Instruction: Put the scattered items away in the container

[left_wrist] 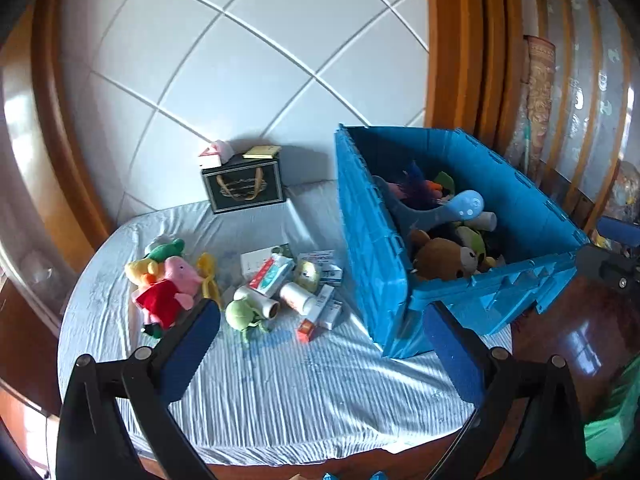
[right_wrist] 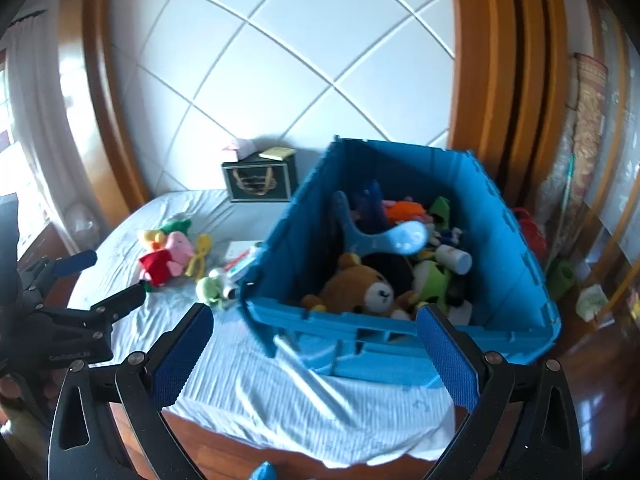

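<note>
Wall (left_wrist: 248, 52): white square panels set on the diagonal, with pale raised seams.
Frame (right_wrist: 496, 80): broad orange-brown wood mouldings on both sides of the white wall.
Bed (left_wrist: 280, 392): round-edged, under a pale blue striped sheet, creased; it reaches the wall.
Floor (left_wrist: 576, 344): dark reddish wood, glossy, with bright reflections.
Window (right_wrist: 12, 152): at the far left of the right wrist view, very bright, with a pale curtain (right_wrist: 32, 92) beside it.
Rug (right_wrist: 588, 120): rolled, patterned, upright against the right-hand side.
Light: daylight, with stripes of sun and shadow across the sheet.
</note>
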Tool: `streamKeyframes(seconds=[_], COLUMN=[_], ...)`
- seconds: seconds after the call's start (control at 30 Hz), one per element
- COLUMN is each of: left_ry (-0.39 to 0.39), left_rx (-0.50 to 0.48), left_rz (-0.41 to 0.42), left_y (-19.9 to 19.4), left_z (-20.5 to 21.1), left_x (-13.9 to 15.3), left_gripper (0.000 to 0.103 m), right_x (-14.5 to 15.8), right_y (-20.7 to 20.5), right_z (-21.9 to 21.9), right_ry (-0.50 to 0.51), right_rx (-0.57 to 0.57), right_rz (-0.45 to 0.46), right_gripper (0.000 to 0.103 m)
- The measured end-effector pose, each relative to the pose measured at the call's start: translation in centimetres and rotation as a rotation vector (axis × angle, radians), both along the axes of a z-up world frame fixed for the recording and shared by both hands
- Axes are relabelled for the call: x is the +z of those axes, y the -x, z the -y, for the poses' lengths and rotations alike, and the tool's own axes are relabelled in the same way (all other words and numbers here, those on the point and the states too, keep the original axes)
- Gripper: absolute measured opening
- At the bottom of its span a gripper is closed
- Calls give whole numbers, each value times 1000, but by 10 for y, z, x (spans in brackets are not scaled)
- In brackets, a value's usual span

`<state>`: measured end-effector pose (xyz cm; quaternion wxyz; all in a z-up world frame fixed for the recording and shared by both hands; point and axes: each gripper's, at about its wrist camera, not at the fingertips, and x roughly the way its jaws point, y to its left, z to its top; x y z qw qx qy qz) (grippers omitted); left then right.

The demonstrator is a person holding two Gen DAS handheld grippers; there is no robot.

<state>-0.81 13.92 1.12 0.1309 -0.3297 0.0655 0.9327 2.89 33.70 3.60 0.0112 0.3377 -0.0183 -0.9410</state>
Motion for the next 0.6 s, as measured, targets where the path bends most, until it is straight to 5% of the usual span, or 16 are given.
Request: streamKeyframes(seconds=[0.6], left_ry=[-5], left_rx=[40], left_rz=[-45], left_y=[-22], left_z=[9], left_x=[15], left_gripper=[103], right_x=[-3], right_y=[-5], right_z=[2], right_ry=[-40], right_rx=[-24], right_rz=[7], right_gripper=[103])
